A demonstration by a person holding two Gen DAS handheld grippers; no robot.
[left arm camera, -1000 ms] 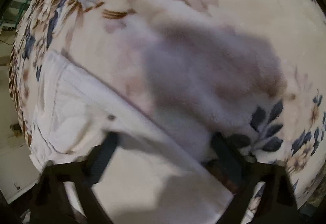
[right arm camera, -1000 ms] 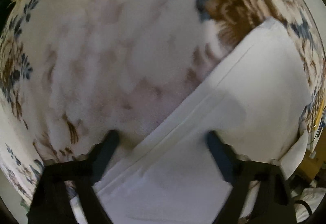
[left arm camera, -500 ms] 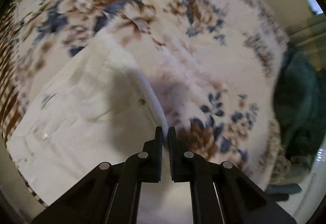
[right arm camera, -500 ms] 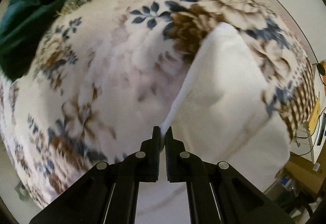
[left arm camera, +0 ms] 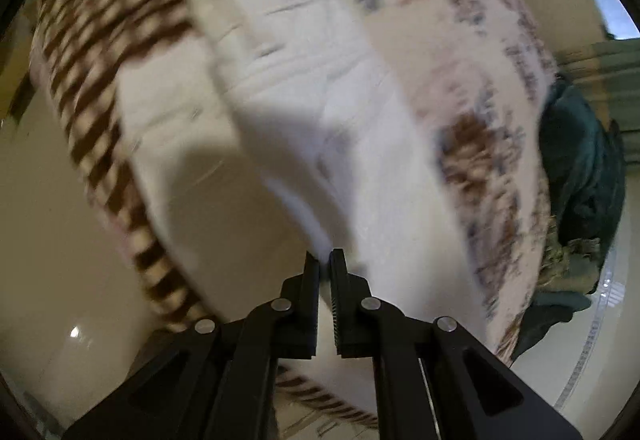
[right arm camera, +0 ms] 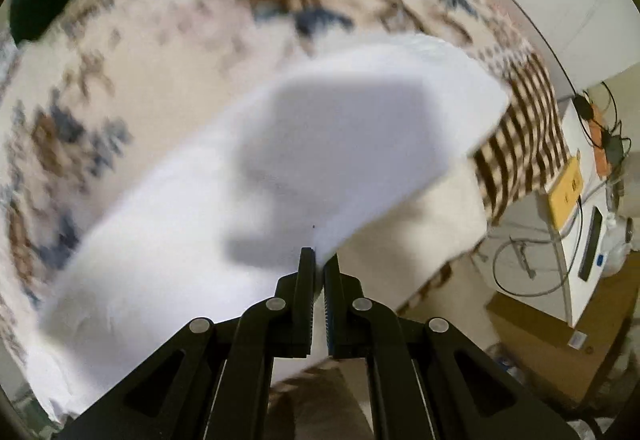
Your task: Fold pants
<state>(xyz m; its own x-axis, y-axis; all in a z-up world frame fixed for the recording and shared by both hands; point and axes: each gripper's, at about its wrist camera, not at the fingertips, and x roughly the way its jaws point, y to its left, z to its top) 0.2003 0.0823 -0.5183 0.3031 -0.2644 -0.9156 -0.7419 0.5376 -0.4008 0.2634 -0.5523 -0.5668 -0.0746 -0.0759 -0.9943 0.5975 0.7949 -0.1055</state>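
Observation:
White pants lie on a floral blanket, with one layer lifted off the bed. My left gripper is shut on the raised edge of the pants, and the cloth sweeps up and away from its tips. In the right wrist view the white pants curve over as a lifted flap, and my right gripper is shut on that flap's edge. Both views are blurred by motion. The lower layer of the pants shows cream-white under the flap.
The blanket's brown striped border hangs at the bed's edge above a pale floor. Dark green cloth is piled at the right. A white cabinet with cables and a yellow box stands past the bed.
Both grippers went from open around the pants' edge to shut on it. They then lifted the edge and carried it across the bed, folding the cloth over.

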